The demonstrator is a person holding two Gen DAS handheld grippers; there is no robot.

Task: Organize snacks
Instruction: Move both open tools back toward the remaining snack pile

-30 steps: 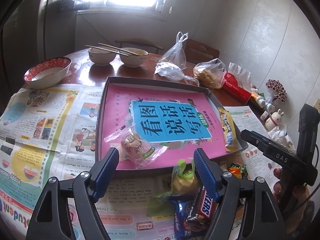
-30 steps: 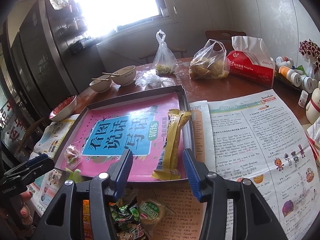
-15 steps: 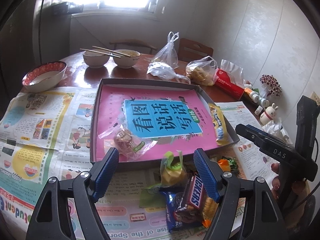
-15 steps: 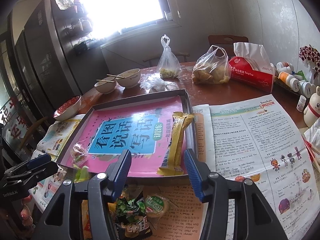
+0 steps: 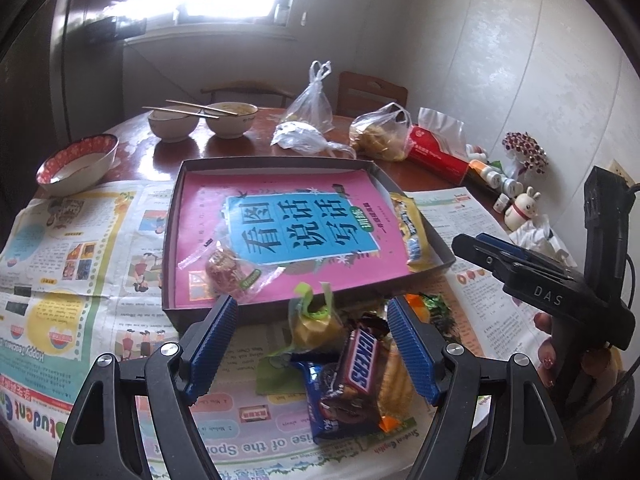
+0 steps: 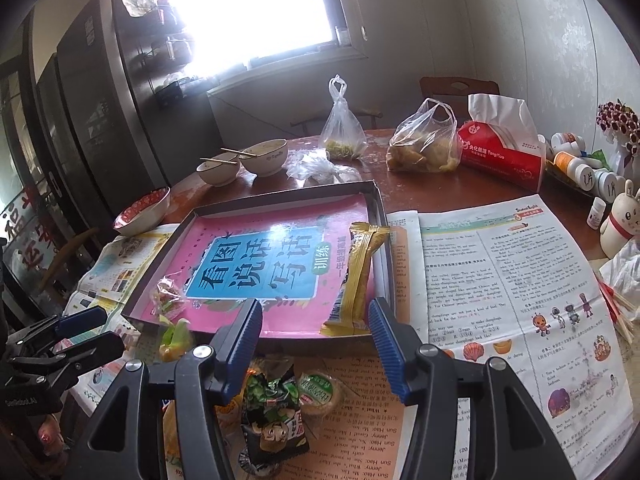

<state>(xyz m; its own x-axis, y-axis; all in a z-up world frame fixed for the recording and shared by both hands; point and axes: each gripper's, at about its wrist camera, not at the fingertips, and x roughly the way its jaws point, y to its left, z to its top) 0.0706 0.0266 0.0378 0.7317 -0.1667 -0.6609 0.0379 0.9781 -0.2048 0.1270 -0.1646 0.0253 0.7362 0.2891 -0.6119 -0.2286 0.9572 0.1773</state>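
- Loose pile of snacks on the newspaper-covered bench, right under and just ahead of both pairs of jaws: Snickers bar (image 5: 360,364) lying across an Oreo pack (image 5: 320,408), a yellow twist-wrapped sweet (image 5: 312,320) just beyond, a green snack packet (image 6: 274,404) and a round green-labelled cake (image 6: 320,392) below the right jaws.
- Likely light, crinkly and slippery in foil; bar fairly stiff, best pinched across its narrow width at mid-length; biscuits and cake probably crushable, so a gentle squeeze.
- Further ahead of the jaws, shallow box (image 5: 208,316) lined in pink, already holding a clear-wrapped sweet (image 5: 224,272) and a long yellow packet (image 6: 356,276) along its right wall.
- Left gripper (image 5: 310,340) tilted down over the pile, jaws spread wide, nothing between the pads.
- Right gripper (image 6: 316,344) likewise angled down, jaws apart and empty, near box wall just beyond the tips.
- A hand (image 5: 568,356) gripping the right tool's handle, seen right of the left jaws.
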